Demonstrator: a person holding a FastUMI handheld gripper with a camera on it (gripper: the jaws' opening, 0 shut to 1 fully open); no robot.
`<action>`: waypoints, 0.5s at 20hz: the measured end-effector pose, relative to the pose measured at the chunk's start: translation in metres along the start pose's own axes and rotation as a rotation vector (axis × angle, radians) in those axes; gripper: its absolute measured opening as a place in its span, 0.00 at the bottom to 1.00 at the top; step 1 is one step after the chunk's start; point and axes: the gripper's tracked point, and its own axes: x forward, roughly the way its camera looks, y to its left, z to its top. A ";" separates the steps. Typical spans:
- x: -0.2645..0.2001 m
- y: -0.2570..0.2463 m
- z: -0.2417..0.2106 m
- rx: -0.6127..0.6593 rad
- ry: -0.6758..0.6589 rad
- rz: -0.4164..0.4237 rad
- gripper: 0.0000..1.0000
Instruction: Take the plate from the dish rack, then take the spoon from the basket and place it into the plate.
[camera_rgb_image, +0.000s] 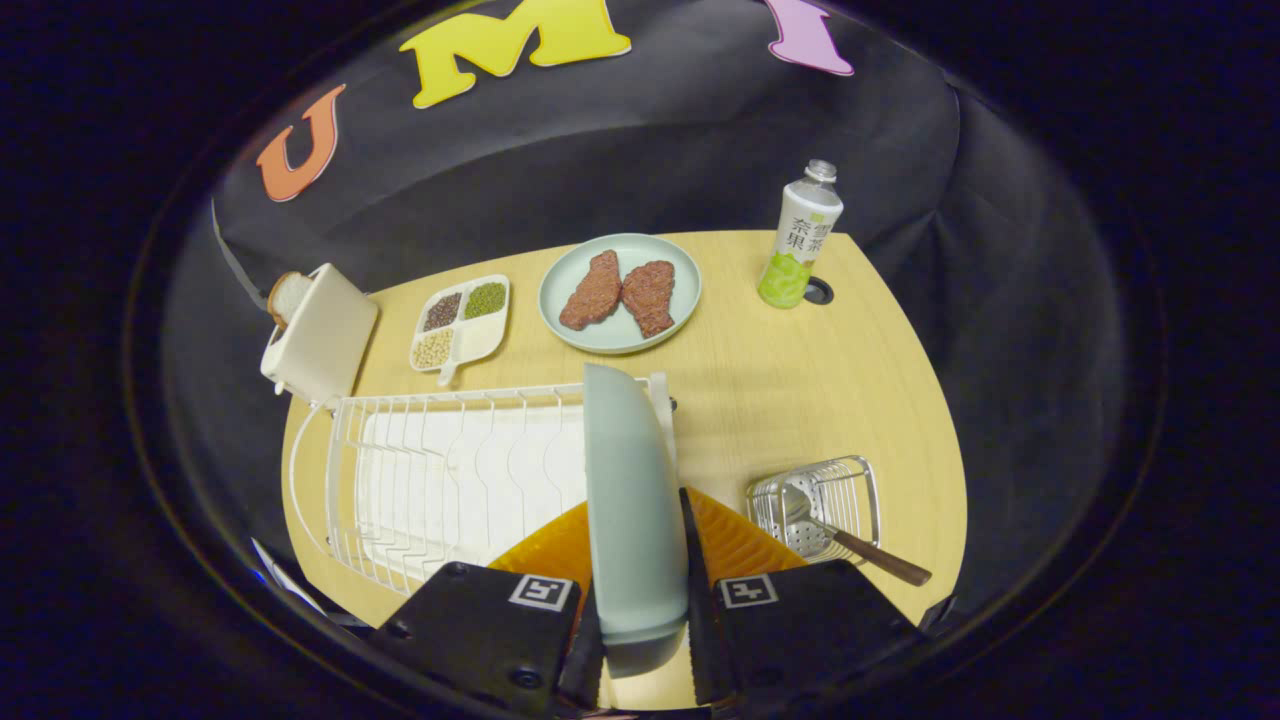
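While the gripper (640, 620) has its fingers (700, 570) clenched on the plate (625, 500), held on edge w/ its far rim at the dish rack (450, 480), the grip is narrow. Risk: plate swings or slips when carried. Spoon (850, 545) lies in basket (820, 500), just beside on tabletop (800, 380); a swing could knock it.

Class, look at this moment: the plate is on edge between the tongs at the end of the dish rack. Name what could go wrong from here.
1. The tongs grip the plate only by its near rim, on edge; it may pivot or slip as it lifts.
2. The plate sits at the dish rack end wires; it could catch and drag the rack.
3. The basket stands close beside the rack with the spoon handle sticking out; a swing that way could knock it.
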 end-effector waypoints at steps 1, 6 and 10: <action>-0.004 0.000 0.002 -0.002 -0.011 -0.020 0.39; -0.032 -0.013 0.016 -0.018 -0.092 -0.155 0.37; -0.066 0.004 0.019 0.000 -0.164 -0.060 0.32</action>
